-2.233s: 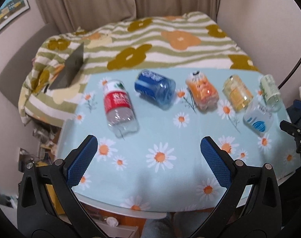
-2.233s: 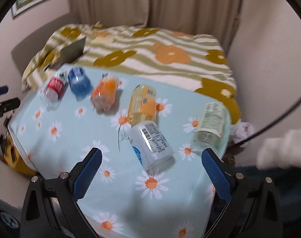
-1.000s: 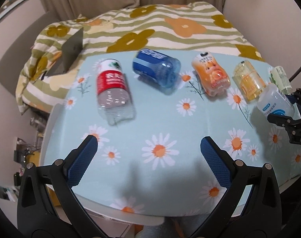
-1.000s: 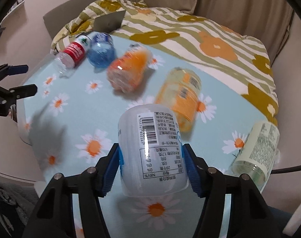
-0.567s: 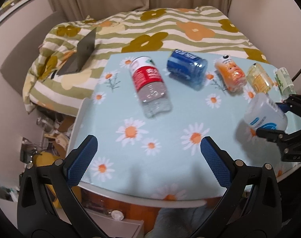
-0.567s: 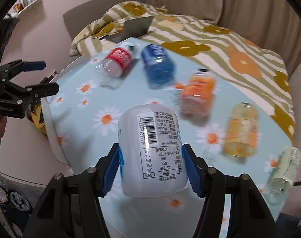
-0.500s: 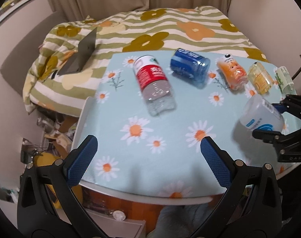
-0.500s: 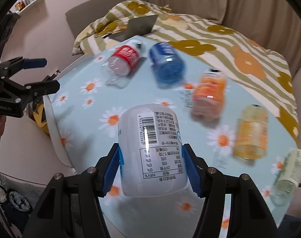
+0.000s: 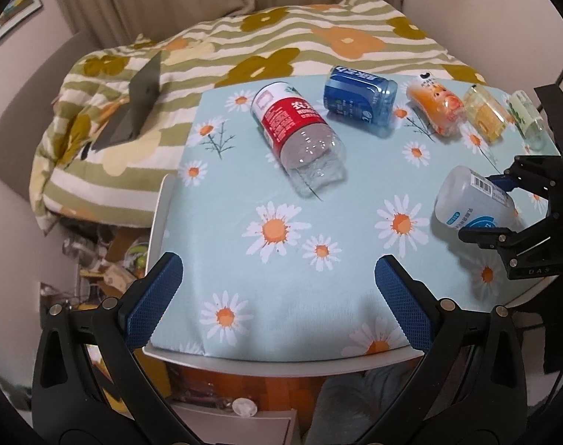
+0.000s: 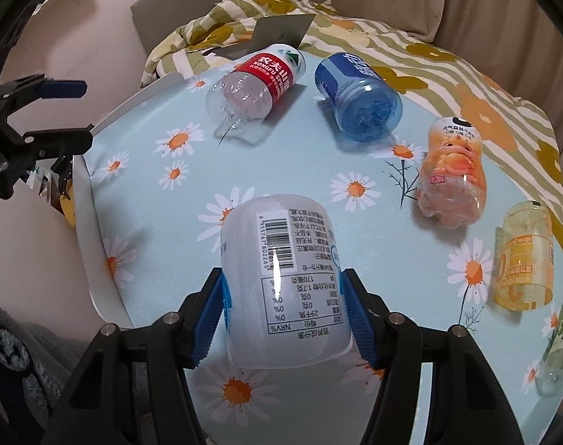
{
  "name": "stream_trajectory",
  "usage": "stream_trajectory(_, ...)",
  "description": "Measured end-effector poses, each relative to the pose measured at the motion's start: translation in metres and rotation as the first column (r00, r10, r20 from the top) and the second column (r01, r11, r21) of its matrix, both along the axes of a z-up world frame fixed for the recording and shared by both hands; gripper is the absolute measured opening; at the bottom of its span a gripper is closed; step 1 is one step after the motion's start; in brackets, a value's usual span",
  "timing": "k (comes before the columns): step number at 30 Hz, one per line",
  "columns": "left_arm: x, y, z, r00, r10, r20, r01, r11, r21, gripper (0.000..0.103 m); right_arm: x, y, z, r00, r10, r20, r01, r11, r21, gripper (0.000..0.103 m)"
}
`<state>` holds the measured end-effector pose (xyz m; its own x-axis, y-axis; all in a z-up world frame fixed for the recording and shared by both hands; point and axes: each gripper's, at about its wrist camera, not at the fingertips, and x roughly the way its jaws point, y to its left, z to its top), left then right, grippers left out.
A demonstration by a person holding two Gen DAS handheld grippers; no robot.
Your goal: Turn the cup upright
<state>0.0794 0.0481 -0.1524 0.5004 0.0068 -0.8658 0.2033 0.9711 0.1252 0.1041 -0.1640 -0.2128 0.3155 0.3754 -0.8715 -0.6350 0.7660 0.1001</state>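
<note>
Pale blue daisy-print tablecloth (image 9: 300, 267); red-labelled clear bottle (image 9: 296, 129).

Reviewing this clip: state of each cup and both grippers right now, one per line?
White cup: clamped, tilted.
Red-label cup: on its side.
Blue cup: on its side.
Orange cup: on its side.
Yellow cup: on its side.
Green cup: on its side.
Right gripper: shut on white cup.
Left gripper: open, empty.

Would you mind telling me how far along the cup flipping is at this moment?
Done: the right gripper has clamped the white cup. In hand: that cup is held tilted above the tablecloth, not upright. Left: standing it up, then the red-label cup, blue cup and others lying on their sides. The left gripper is open, empty.
</note>
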Motion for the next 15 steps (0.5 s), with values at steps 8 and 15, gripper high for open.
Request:
stream_trajectory(8,0.005,-0.007,0.000,0.997,-0.070,0.009,0.070,0.997,0.014,0.103,0.000,-0.002,0.000,1.000,-0.028,0.001,0.028,0.999,0.020,0.074)
stream_trajectory(15,0.008,-0.046,0.016,0.946,-0.325,0.021,0.321,0.942,0.093,0.103,-0.017,-0.030,0.025,0.989,-0.142,0.046,0.139,0.988,0.071,0.100)
